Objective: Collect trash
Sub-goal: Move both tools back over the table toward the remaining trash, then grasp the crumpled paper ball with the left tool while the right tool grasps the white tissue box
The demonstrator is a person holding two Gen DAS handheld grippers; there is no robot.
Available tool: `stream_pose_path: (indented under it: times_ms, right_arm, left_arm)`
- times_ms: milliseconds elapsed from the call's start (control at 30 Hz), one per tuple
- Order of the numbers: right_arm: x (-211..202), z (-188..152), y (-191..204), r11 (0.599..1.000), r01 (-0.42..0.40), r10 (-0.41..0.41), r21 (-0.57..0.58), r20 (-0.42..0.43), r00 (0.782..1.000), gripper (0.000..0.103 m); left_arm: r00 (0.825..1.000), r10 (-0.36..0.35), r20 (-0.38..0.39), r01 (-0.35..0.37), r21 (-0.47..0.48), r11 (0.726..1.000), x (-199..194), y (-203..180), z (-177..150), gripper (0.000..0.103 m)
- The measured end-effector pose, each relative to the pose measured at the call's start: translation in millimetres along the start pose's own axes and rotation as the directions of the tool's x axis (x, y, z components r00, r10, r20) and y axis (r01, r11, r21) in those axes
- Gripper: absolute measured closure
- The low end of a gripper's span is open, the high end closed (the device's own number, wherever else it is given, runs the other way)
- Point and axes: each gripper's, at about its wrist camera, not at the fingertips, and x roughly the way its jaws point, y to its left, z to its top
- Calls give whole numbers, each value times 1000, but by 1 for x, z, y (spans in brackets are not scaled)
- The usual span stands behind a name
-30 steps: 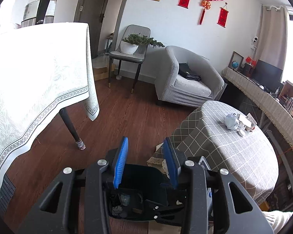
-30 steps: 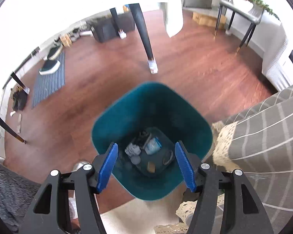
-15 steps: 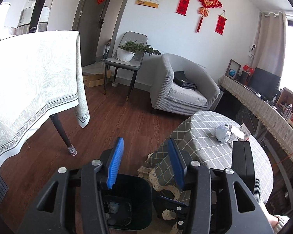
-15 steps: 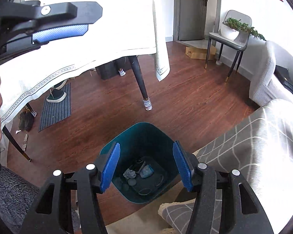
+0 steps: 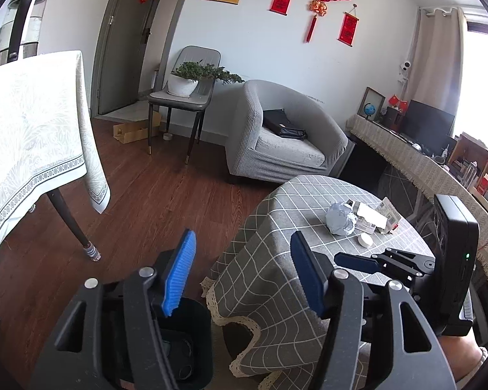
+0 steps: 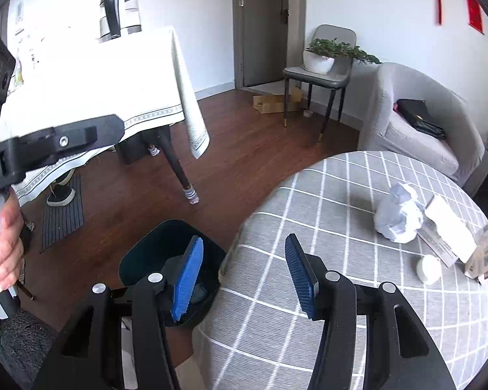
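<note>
Two handheld grippers hover over the near edge of a round tabletop (image 6: 341, 195) covered in a grey checked cloth. The left gripper (image 5: 244, 273) has its blue-padded jaws spread wide with nothing between them. The right gripper (image 6: 244, 276) likewise has its jaws wide and empty.

Trash lies on the far right part of the tabletop, well apart from both grippers: a crumpled ball of pale paper (image 6: 398, 214), with a flat white box (image 6: 449, 227) just beside it on the right, a small printed carton (image 6: 486, 253) beyond that, and a small round white lid (image 6: 428, 269) nearer the grippers.

On the wooden floor (image 6: 260, 149) to the left, just beside the hanging cloth, stands a dark teal trash bin (image 6: 153, 250), open at the top; some items show inside it in the left wrist view, too dim to identify.

Farther off are a grey armchair (image 5: 286, 139), a chair holding a potted plant (image 5: 185, 81), and on the left a second table under a white cloth (image 5: 32, 123) with a kettle (image 6: 120, 9) on it.
</note>
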Motion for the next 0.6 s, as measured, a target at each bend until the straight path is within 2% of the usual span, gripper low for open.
stream_pose_path:
  times_ms: [167, 267, 367, 600]
  right_arm:
    - [-15, -11, -35, 998, 34, -35, 52, 9, 999, 50]
    - [-26, -22, -57, 995, 53, -54, 81, 11, 998, 50]
    - [-34, -32, -75, 992, 70, -72, 105, 11, 997, 44]
    - [-47, -37, -114, 983, 98, -104, 158, 34, 994, 33]
  left_arm:
    - [999, -36, -28, 37, 19, 999, 15, -22, -3, 31]
    - [999, -34, -29, 35, 34, 999, 23, -35, -3, 27]
    - [999, -40, -35, 42, 41, 998, 32, -45, -3, 24]
    - [997, -39, -68, 43, 68, 997, 62, -71, 3, 23]
